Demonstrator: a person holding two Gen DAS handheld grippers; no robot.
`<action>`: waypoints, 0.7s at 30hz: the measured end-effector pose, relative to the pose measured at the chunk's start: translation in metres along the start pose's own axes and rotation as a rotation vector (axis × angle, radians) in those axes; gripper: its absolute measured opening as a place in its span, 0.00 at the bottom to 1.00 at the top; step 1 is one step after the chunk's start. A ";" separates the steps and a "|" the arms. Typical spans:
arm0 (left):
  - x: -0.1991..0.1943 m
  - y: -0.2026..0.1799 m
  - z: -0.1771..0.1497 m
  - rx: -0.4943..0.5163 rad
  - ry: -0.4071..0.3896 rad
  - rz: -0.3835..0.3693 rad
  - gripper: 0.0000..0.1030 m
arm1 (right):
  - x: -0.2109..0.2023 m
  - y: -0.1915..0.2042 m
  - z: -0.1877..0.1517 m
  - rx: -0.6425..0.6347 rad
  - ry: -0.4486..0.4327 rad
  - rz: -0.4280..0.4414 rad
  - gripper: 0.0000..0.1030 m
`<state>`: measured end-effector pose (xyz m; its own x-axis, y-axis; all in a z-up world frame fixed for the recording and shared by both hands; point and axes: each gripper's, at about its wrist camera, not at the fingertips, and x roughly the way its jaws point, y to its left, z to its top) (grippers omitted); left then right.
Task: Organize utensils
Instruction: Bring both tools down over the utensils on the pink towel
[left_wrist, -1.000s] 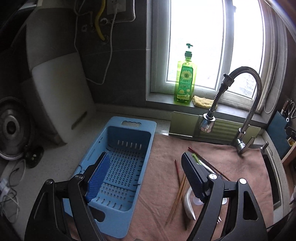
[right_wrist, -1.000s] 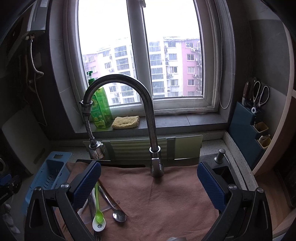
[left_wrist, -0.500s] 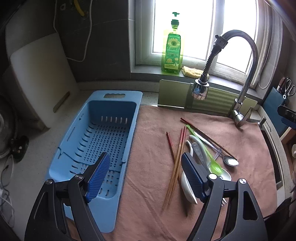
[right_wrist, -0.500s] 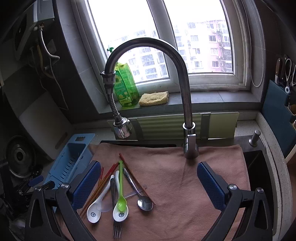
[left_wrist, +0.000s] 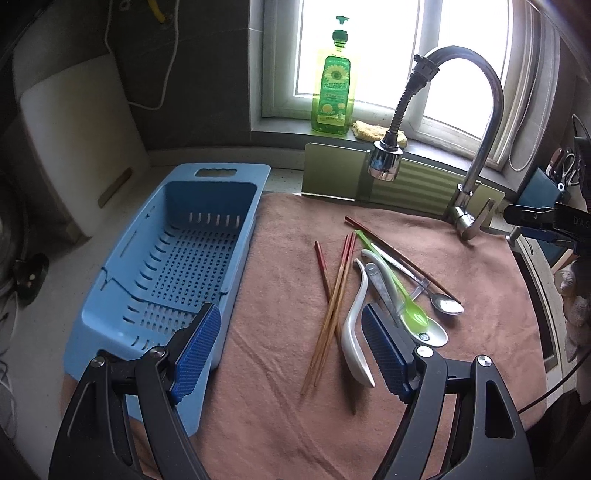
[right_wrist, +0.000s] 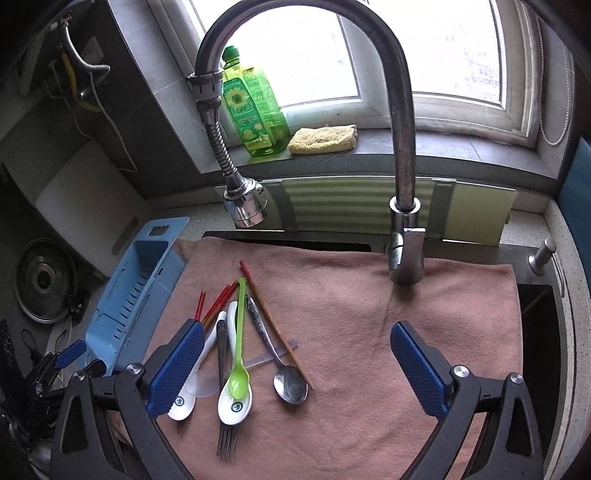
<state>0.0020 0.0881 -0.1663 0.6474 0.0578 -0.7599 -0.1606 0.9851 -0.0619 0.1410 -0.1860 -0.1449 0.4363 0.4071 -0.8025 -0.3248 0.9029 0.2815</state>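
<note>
A brown towel (left_wrist: 480, 339) covers the sink area, and the utensils lie on it in a loose pile; the chopsticks (left_wrist: 334, 299) fan out on the pile's left, some crossing one another, with one more (right_wrist: 275, 325) running diagonally under the other pieces; two white spoons (right_wrist: 234, 404) lie side by side, and a green spoon (right_wrist: 239, 382) rests with its bowl inside one of them; a metal spoon (right_wrist: 290, 386) lies just right of these, its handle crossing the diagonal chopstick; a fork (right_wrist: 226, 439) points its tines toward the right camera, its handle between the white spoons. A blue basket (left_wrist: 110, 306) sits just left of the towel, holding nothing. The left gripper (left_wrist: 288, 350) hangs above the towel between basket and pile, jaws spread, gripping nothing; the right gripper (right_wrist: 295, 365) hangs over the pile, jaws spread wide, its left finger (right_wrist: 173, 373) above a white spoon; a faucet (right_wrist: 402, 155) arches behind, and a soap bottle (right_wrist: 258, 110) and a sponge (right_wrist: 321, 138) sit on the sill.
</note>
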 end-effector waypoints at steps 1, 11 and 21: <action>-0.001 0.000 -0.003 -0.005 0.003 0.006 0.77 | 0.005 0.002 0.002 -0.003 0.015 0.020 0.88; 0.002 -0.016 -0.034 -0.055 0.070 0.031 0.74 | 0.053 0.034 0.009 -0.077 0.150 0.155 0.64; 0.029 -0.053 -0.040 0.055 0.177 0.014 0.33 | 0.074 0.042 0.002 -0.099 0.196 0.199 0.60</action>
<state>-0.0003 0.0312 -0.2112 0.5033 0.0472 -0.8628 -0.1244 0.9921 -0.0182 0.1618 -0.1173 -0.1915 0.1884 0.5314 -0.8259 -0.4720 0.7865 0.3983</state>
